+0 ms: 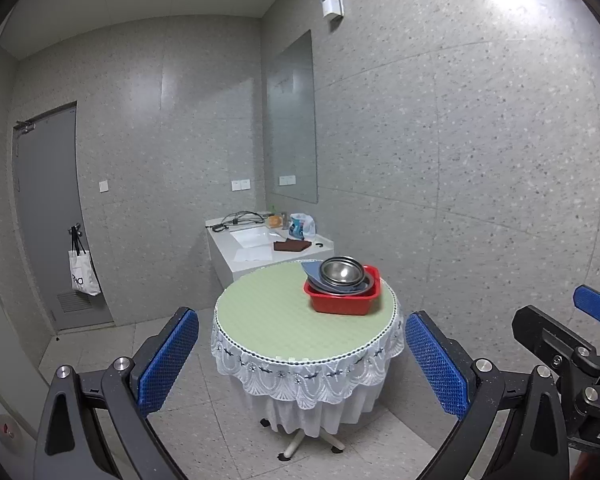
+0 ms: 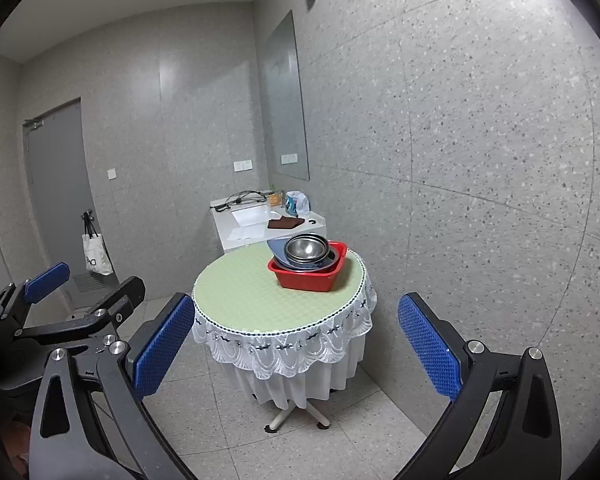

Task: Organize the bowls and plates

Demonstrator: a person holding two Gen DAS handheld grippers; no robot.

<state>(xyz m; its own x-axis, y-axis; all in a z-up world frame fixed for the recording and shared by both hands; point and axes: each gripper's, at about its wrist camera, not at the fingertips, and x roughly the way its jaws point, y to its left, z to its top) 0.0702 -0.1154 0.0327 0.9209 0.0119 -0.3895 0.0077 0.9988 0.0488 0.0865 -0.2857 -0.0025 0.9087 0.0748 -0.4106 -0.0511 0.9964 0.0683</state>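
I'm in a washroom-type room: speckled grey wall panels, mirror (image 1: 292,120) at 12 o'clock above a white sink counter (image 1: 260,248), grey door (image 1: 48,216) at 10 o'clock, tiled floor. Round lace-skirted table (image 1: 276,320) sits mid-room.

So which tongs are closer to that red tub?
Right tongs, slightly: the red tub lies straight ahead of them, and off to the right of the left tongs.
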